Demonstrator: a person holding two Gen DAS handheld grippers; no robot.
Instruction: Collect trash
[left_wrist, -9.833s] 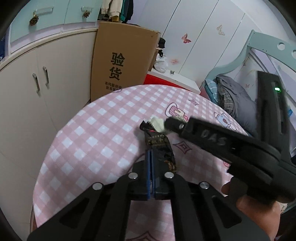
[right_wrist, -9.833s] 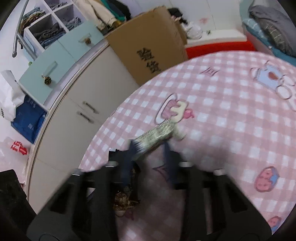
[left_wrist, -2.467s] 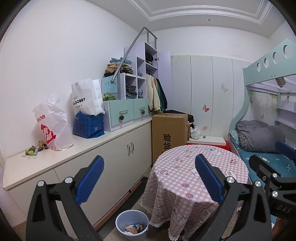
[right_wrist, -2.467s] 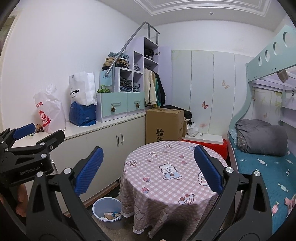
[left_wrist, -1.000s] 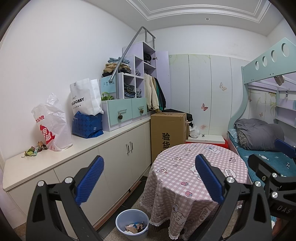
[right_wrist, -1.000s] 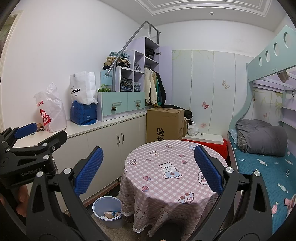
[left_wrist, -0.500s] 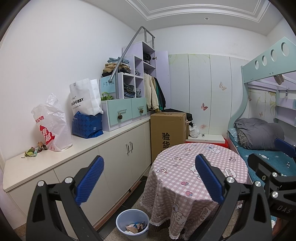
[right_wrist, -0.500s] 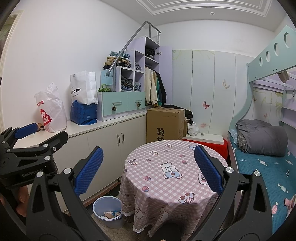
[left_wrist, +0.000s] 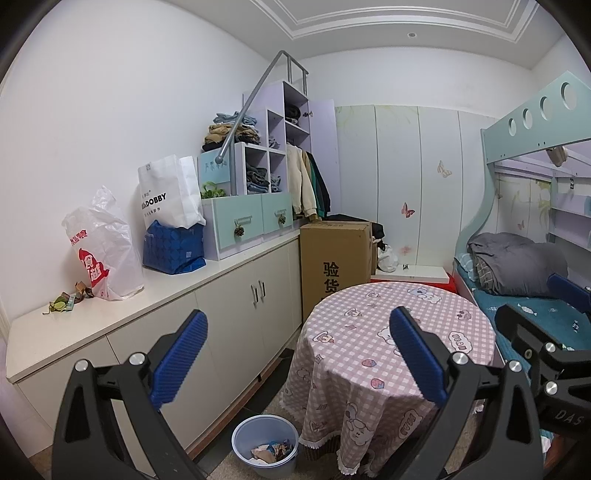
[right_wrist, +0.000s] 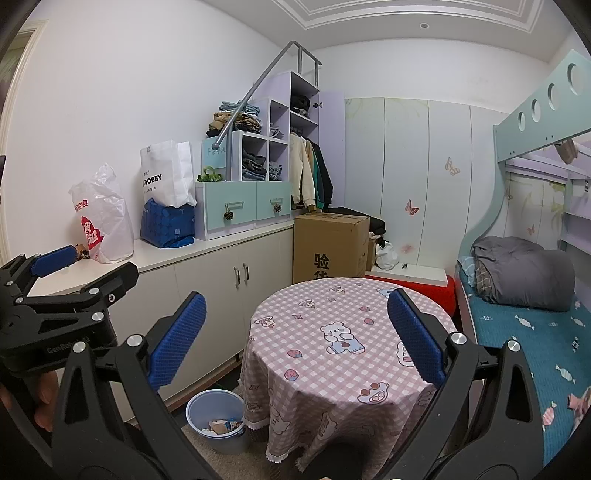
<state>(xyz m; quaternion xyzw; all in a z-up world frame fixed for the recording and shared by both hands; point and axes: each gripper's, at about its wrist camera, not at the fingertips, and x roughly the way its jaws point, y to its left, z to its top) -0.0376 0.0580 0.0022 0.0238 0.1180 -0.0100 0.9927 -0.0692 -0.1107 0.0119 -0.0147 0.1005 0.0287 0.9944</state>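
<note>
You hold both the left hand-held gripper (left_wrist: 295, 354) and the right hand-held gripper (right_wrist: 293, 338) wide open and empty, well back from the round pink-checked clothed surface (right_wrist: 347, 332). Crumpled wrappers (left_wrist: 271, 451) lie in the pale blue plastic bin (left_wrist: 242, 435) beside it — collecting looks finished, unless the scraps on the white counter (left_wrist: 61, 303) count.

Your left gripper (left_wrist: 297, 356) and right gripper (right_wrist: 295, 334) are both level with jaws spread wide and nothing between the blue pads (left_wrist: 180, 350), side by side and well apart, and your left hand (right_wrist: 40, 398) wraps the left gripper's handle.
</note>
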